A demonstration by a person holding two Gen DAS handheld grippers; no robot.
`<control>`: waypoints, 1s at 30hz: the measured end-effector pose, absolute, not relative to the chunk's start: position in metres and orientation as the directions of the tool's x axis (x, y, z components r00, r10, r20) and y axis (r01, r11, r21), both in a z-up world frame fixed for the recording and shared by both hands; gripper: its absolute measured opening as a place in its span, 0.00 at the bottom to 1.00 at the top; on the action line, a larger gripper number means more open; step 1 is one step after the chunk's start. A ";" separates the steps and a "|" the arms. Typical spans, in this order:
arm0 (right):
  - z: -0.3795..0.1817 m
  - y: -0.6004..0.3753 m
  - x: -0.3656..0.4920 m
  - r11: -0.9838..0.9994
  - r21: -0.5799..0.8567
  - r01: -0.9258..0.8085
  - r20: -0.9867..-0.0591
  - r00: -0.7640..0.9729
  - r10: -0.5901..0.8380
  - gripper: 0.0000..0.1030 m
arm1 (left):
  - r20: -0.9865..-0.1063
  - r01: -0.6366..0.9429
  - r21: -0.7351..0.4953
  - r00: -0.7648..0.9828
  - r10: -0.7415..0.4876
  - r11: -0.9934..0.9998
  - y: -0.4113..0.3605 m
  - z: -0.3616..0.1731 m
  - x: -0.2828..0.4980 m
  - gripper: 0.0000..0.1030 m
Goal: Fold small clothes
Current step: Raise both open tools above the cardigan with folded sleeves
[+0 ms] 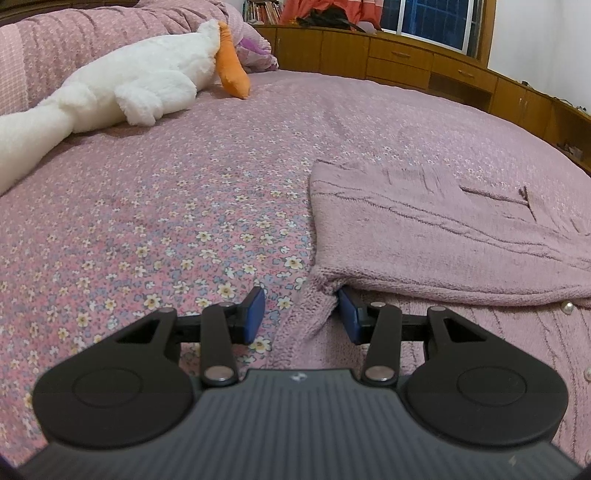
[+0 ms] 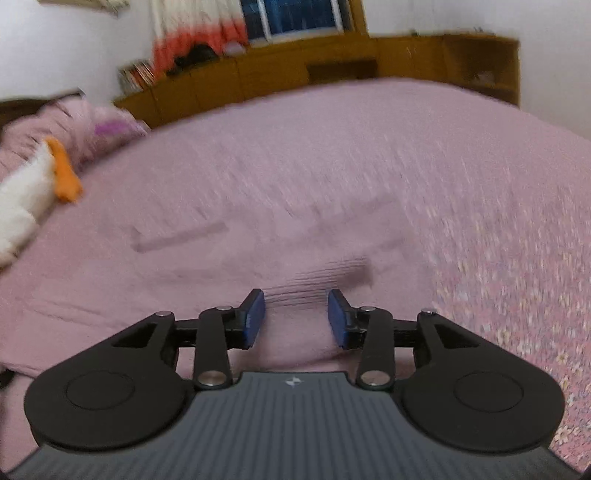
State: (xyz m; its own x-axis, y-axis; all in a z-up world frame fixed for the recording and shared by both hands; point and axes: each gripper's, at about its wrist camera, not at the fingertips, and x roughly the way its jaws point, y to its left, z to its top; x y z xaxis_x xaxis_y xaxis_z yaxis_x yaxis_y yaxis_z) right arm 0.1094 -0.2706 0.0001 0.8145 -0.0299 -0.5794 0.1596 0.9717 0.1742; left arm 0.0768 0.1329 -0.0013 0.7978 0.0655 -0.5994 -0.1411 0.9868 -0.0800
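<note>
A pink knitted cardigan (image 1: pixel 436 236) with pearl buttons lies partly folded on the floral bedspread (image 1: pixel 166 221). My left gripper (image 1: pixel 301 317) is open at the garment's left edge. Its right pad sits under the folded-over flap, its left pad is over bare bedspread. In the right wrist view the picture is blurred by motion. My right gripper (image 2: pixel 295 319) is open, low over the same pink cardigan (image 2: pixel 240 266), with knit fabric between and below the pads but not pinched.
A white plush goose (image 1: pixel 122 88) with an orange beak lies at the far left of the bed; it also shows in the right wrist view (image 2: pixel 33 184). Pink pillows (image 1: pixel 74 33) lie behind it. Wooden cabinets (image 1: pixel 406 55) run along the far side under a window.
</note>
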 end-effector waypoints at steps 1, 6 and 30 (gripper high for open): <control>-0.005 -0.273 0.110 0.973 0.174 0.150 -0.572 0.820 -0.024 0.45 | -0.600 -0.139 -0.078 0.798 0.065 0.987 0.133 -0.001 0.077 0.45; 0.000 -0.277 0.105 0.971 0.196 0.140 -0.570 0.822 -0.004 0.47 | -0.618 -0.124 -0.077 0.784 0.050 0.989 0.136 0.003 0.079 0.46; 0.057 -0.256 -0.081 0.974 0.145 -0.175 -0.580 0.783 0.227 0.68 | -0.664 0.152 0.075 0.745 -0.065 0.986 0.119 0.092 -0.020 0.50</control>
